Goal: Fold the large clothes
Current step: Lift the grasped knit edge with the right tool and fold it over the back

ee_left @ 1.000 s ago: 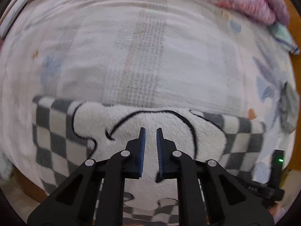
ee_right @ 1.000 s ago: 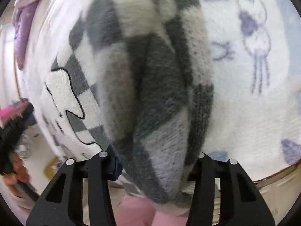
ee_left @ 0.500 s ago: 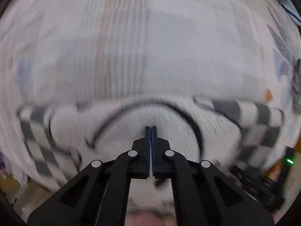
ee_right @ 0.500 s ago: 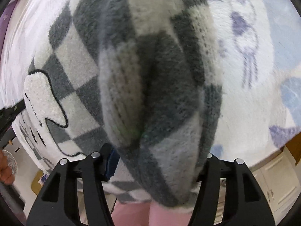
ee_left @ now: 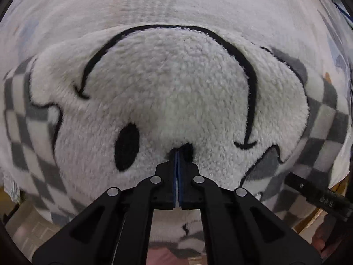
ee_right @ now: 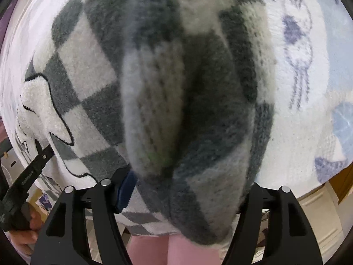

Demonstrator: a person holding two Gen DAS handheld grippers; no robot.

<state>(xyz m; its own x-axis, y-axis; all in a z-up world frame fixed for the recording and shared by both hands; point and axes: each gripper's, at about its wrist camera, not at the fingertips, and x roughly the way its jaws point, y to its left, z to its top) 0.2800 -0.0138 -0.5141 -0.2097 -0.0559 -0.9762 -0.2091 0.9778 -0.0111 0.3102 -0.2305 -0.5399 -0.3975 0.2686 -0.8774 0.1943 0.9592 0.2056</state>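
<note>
A fluffy grey-and-white checked garment (ee_left: 172, 92) with a big white animal face outlined in black lies on the bed. My left gripper (ee_left: 177, 152) is shut, its tips pressed into the white fleece beside a black oval eye (ee_left: 127, 146); whether it pinches fabric I cannot tell. In the right wrist view a thick bunched fold of the same garment (ee_right: 189, 101) fills the space between my right gripper's fingers (ee_right: 123, 190), which grip it. The right gripper (ee_right: 183, 194) holds this fold above the flat part of the garment (ee_right: 83, 70).
A white bed cover with blue rabbit drawings (ee_right: 295, 44) lies under the garment. A pale checked blanket (ee_left: 154, 2) lies behind it. The other gripper's black body shows at the edges (ee_left: 320, 198) (ee_right: 24, 176). Floor and a wooden frame (ee_right: 344, 181) lie below the bed edge.
My left gripper has closed and moved forward and down onto the white animal face. My right gripper keeps its fold and has shifted a little closer over the garment.
</note>
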